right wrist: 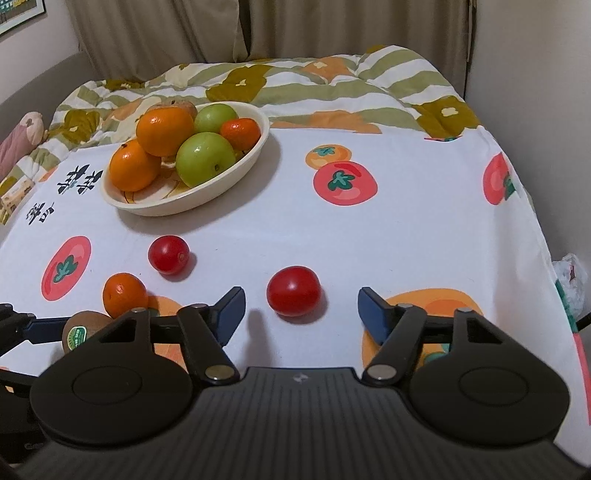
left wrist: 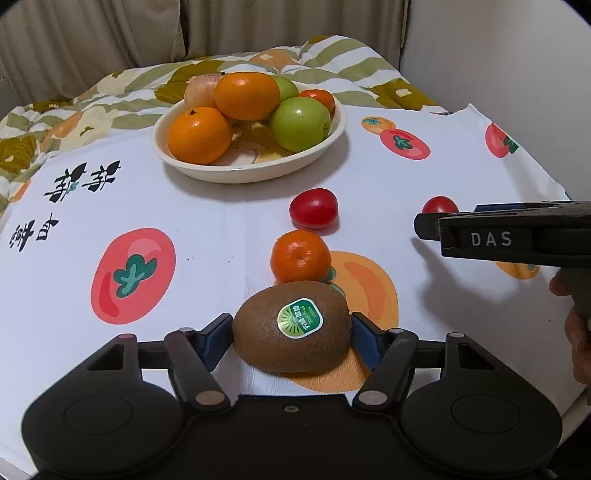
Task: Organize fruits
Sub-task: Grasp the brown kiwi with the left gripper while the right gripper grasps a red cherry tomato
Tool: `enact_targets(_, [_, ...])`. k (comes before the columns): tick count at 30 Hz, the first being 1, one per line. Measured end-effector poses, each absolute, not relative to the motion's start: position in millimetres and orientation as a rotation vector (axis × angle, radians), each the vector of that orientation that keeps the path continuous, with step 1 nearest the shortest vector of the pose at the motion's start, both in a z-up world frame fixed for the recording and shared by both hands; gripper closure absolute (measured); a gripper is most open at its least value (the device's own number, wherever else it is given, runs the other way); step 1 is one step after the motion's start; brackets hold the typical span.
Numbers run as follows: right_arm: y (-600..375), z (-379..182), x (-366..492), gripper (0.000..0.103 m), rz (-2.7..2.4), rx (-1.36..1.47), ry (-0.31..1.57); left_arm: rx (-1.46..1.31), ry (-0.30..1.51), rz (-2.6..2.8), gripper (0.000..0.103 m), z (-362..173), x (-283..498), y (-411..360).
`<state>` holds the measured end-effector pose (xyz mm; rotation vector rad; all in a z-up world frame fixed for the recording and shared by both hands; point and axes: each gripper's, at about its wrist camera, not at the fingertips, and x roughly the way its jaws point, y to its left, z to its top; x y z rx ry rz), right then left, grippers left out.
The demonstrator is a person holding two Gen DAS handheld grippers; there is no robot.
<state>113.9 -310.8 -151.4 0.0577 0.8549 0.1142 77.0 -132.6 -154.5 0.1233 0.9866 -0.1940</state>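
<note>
The left gripper (left wrist: 291, 332) has its blue pads pressed on both ends of a fuzzy brown kiwi (left wrist: 291, 326) whose green sticker's print is too small to read, lying on the tablecloth (left wrist: 207, 229). The right gripper (right wrist: 301, 306), marked "DAS" on its side, stands open around a glossy red tomato (right wrist: 293, 291) without touching it. At twelve o'clock sits a small orange (left wrist: 300, 255), beyond it the cream bowl (left wrist: 184, 162).

Under me lies a white cloth (right wrist: 406, 240) printed with red and orange persimmons and black characters. Beyond it I see a quilt (right wrist: 332, 85) in green, orange and white, beige curtains (right wrist: 166, 29) behind, and a plastic bag (right wrist: 570, 277) at the right edge.
</note>
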Motion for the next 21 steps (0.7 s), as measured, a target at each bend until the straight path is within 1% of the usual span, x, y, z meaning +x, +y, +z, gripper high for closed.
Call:
enact_targets(4, [-308.1, -152.4, 116.8, 0.029, 0.129, 0.044, 0.859, 0.117, 0.99, -0.191, 0.033, -153.3, 76.2, -132.8])
enact_targets(8, [-306.9, -152.9, 119.4, 0.033, 0.133, 0.037, 0.861, 0.108, 0.99, -0.181, 0.033, -152.8, 74.4, -130.6])
enact_targets(17, [-303.5, -152.8, 123.2, 0.036, 0.149, 0.023, 0.856, 0.088, 0.983, -0.142, 0.033, -150.5, 72.7, -120.3])
enact_targets(19, [-302.6, -153.5, 124.3, 0.04, 0.154, 0.021, 0.857, 0.085, 0.982, -0.135, 0.033, -149.8, 72.2, -118.3])
enact_targets(21, [-301.5, -154.3, 125.7, 0.05, 0.162, 0.018, 0.863, 0.082, 0.98, -0.125, 0.033, -148.7, 71.8, -116.3])
